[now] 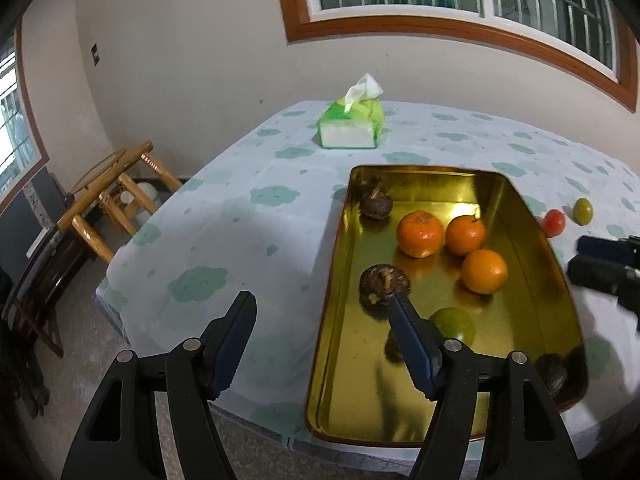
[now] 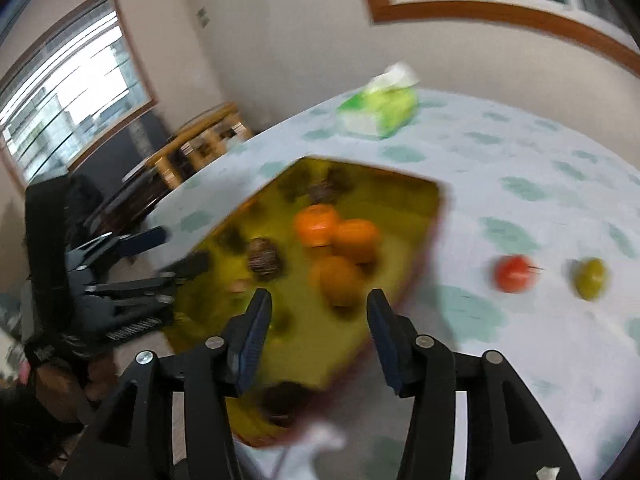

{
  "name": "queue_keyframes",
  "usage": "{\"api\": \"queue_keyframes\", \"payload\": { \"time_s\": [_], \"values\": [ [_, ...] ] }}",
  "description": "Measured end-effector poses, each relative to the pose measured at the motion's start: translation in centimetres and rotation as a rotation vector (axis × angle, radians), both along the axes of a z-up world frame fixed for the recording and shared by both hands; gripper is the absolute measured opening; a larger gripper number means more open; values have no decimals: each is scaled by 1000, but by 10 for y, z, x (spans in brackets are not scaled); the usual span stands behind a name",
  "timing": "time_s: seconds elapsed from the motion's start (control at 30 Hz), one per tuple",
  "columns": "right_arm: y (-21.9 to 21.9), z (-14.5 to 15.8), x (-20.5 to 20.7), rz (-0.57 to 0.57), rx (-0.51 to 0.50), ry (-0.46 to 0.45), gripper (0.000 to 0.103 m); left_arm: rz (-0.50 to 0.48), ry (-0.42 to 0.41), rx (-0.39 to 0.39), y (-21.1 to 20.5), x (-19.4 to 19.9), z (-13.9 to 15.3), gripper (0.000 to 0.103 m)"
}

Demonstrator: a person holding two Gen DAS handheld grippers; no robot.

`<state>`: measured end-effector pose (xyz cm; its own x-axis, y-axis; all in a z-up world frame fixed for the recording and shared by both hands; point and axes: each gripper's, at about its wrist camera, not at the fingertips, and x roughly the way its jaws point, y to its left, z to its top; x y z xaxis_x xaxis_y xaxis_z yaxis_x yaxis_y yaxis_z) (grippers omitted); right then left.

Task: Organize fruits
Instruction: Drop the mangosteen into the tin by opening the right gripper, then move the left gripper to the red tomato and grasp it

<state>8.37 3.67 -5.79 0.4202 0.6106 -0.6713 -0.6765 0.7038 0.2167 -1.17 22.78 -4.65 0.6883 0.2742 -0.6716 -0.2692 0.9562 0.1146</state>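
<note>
A gold metal tray (image 1: 340, 280) lies on the clothed table and holds three oranges (image 1: 420, 234), dark brown fruits (image 1: 384, 282), and a green fruit (image 1: 454, 324). A red fruit (image 1: 554, 222) and a small green fruit (image 1: 583, 211) lie on the cloth right of the tray. My left gripper (image 1: 324, 304) is open and empty, straddling the tray's left wall. My right gripper (image 2: 318, 300) is open and empty above the tray's near end (image 2: 424, 248); this view is blurred. The red fruit (image 2: 514, 274) and the green fruit (image 2: 590, 278) lie to its right.
A green tissue pack (image 1: 352, 124) stands at the back of the table. Wooden stools (image 1: 116, 196) and dark furniture stand left of the table. The table's near edge (image 1: 256, 420) runs just below the tray. A wall with windows lies behind.
</note>
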Motion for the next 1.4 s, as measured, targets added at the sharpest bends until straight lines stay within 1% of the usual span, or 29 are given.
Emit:
{"api": "queue_keyframes", "payload": {
  "time_s": [0.07,0.13,0.2,0.23,0.27,0.33,0.43,0.5,0.53,0.57,0.6,0.67,0.7,0.73,0.8,0.87,1.0,1.07,1.13,1.17,1.23,1.27,1.37,1.4],
  "values": [
    [-35,-3,8,-89,-18,-20,49,-36,-8,-6,-6,0,6,69],
    [-69,-9,17,-177,-59,-26,49,-78,-14,-16,-13,3,14,69],
    [-116,-19,27,-294,-107,-22,49,-134,-29,-15,-26,8,23,69],
    [-136,-22,31,-335,-126,-19,49,-161,-37,-9,-32,11,28,69],
    [-148,-24,35,-361,-145,-20,49,-194,-43,-3,-41,15,32,69],
    [-179,-30,39,-431,-214,-40,49,-276,-43,6,-60,27,41,69],
    [-215,-38,47,-496,-265,-49,49,-405,-8,11,-95,52,49,69],
    [-230,-42,51,-518,-247,-31,50,-485,25,1,-118,72,52,69],
    [-239,-43,55,-529,-207,7,50,-531,42,-13,-128,82,53,69],
    [-242,-43,57,-533,-183,17,50,-578,65,-23,-139,95,51,69],
    [-247,-43,60,-537,-157,22,52,-607,83,-16,-149,105,48,69],
    [-250,-45,61,-534,-131,38,56,-670,130,24,-170,128,37,69],
    [-252,-45,61,-527,-118,40,57,-700,177,26,-178,141,28,69],
    [-248,-45,59,-525,-115,41,58,-709,217,20,-182,152,21,69],
    [-249,-46,58,-514,-96,48,61,-697,291,16,-191,175,5,68],
    [-252,-47,58,-510,-67,58,61,-710,339,-3,-196,189,-4,68],
    [-260,-46,58,-503,-6,78,63,-704,398,-7,-201,208,-20,68],
    [-261,-46,58,-497,7,83,65,-711,435,3,-206,213,-28,62],
    [-262,-46,58,-494,20,88,66,-729,483,13,-211,214,-39,36],
    [-263,-46,58,-491,32,92,66,-725,465,-2,-210,213,-36,32],
    [-265,-46,59,-490,47,97,66,-683,466,27,-211,211,-36,32],
    [-265,-46,58,-490,53,100,67,-647,453,24,-210,208,-34,32],
    [-266,-46,59,-487,54,101,68,-578,409,-69,-203,192,-21,32],
    [-265,-46,59,-487,51,100,68,-557,390,-81,-203,185,-15,32]
  ]
}}
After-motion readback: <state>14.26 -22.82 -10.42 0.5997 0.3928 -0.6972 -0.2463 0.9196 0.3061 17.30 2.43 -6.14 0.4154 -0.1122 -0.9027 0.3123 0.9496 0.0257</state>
